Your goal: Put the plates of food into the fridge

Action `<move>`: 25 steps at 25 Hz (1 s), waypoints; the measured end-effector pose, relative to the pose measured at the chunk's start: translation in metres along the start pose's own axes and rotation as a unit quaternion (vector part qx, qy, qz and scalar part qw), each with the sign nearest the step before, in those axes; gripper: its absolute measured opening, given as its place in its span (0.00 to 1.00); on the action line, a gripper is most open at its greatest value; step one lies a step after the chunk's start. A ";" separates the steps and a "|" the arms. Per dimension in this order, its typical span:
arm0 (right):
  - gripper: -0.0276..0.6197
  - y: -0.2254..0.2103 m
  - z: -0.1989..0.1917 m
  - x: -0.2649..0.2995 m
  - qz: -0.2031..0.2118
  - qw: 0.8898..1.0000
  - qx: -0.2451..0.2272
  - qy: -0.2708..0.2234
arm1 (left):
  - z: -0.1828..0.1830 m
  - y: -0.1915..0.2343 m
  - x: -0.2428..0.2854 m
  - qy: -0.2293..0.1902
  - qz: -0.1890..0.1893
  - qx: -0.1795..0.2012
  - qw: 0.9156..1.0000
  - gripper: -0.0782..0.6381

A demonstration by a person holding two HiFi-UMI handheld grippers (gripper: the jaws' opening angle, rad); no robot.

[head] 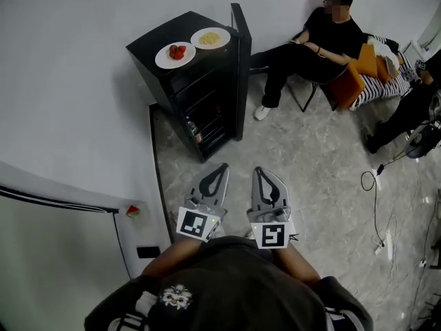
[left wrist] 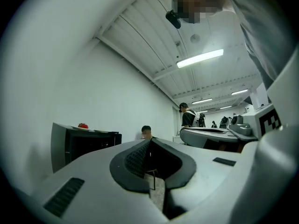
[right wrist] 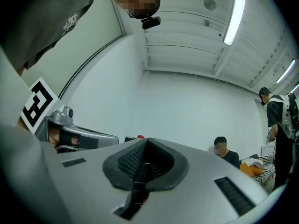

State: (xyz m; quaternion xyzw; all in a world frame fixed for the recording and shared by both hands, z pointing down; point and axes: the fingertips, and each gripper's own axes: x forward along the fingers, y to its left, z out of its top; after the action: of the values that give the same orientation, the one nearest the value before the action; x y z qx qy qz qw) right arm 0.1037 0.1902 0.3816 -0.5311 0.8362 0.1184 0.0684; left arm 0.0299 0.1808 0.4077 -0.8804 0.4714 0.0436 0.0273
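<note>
Markings: each cube (head: 196,224) bears a black-and-white square marker. The white print on the wearer's dark top (head: 176,296) is too small to read.

Red plate (head: 175,54): white, round, with a small heap of red food at its centre. It stands on top of the fridge (head: 207,109), toward the left.

Yellow plate (head: 210,38): white, round, with a pale yellow heap. It is on the same fridge top, just beside the red plate.

Fridge: small, black, set against the white wall. Its door (head: 240,67) is swung open. The shelves inside are dark and their contents are hard to make out.

Left claw (head: 219,171): jaws closed together with nothing between them. It is held over the floor (head: 317,157), well apart from the fridge.

Right claw (head: 262,174): jaws closed, empty, just beside the left claw.

Hidden or cut off:
- The wearer's hands lie behind the cubes.
- In the left gripper view, only the red food shows above the fridge top.
- A seated person (head: 317,43) is by the wall right of the fridge.
- Another figure (head: 413,109) is cut off at the right edge.
</note>
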 end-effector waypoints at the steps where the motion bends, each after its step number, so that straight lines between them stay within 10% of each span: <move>1: 0.08 0.003 -0.001 0.002 0.000 1.000 0.002 0.000 | -0.001 0.005 -0.002 0.000 0.001 -0.003 1.000 0.14; 25: 0.08 0.022 -0.014 0.032 -0.029 0.999 0.014 0.029 | -0.007 0.065 -0.014 -0.009 0.006 -0.052 0.999 0.14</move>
State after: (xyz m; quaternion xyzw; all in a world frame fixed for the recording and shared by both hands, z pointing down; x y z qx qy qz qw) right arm 0.0704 0.1680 0.3899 -0.5574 0.8236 0.0890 0.0555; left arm -0.0312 0.1559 0.4156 -0.8776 0.4731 0.0765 -0.0142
